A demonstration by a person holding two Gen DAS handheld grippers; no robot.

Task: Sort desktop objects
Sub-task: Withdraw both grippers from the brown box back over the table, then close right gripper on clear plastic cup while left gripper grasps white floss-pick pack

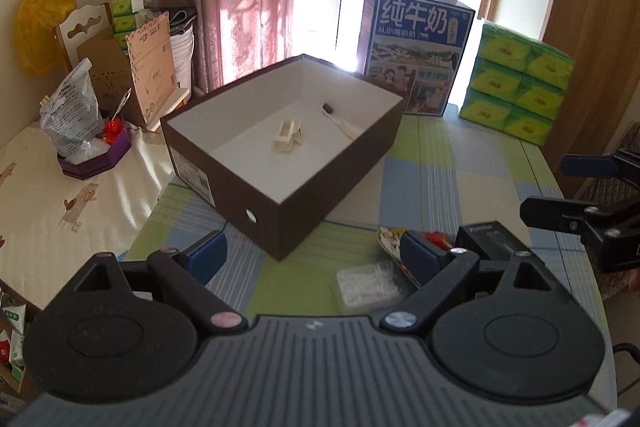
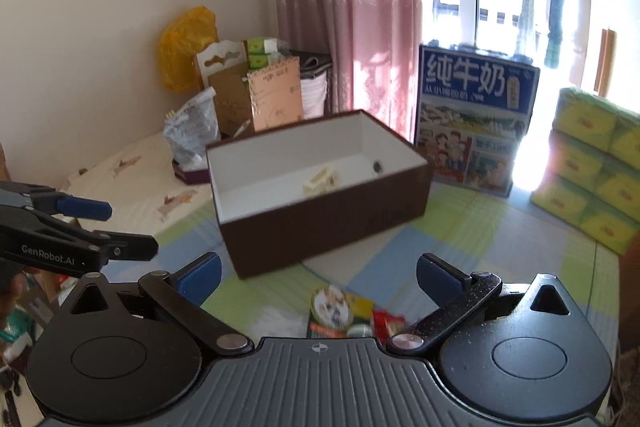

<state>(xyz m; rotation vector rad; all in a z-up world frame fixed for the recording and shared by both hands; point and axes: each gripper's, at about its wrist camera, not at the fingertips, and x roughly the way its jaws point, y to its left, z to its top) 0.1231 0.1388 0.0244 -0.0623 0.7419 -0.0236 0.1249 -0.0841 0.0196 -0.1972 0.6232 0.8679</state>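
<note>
Op: Left wrist view: left gripper (image 1: 312,259) spread wide, empty. I see the clear plastic floss-pick case (image 1: 366,285) lying flat between the fingers, right of centre, beside the glossy snack packet (image 1: 390,241).

Obs: Right wrist view?

Op: Right gripper (image 2: 318,277) also agape, empty; packet dead ahead. Brown cardboard box (image 2: 320,223) beyond. I judge left nearer the case.

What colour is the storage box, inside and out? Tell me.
The storage box is dark brown outside and white inside, shown best in the left wrist view.
</note>
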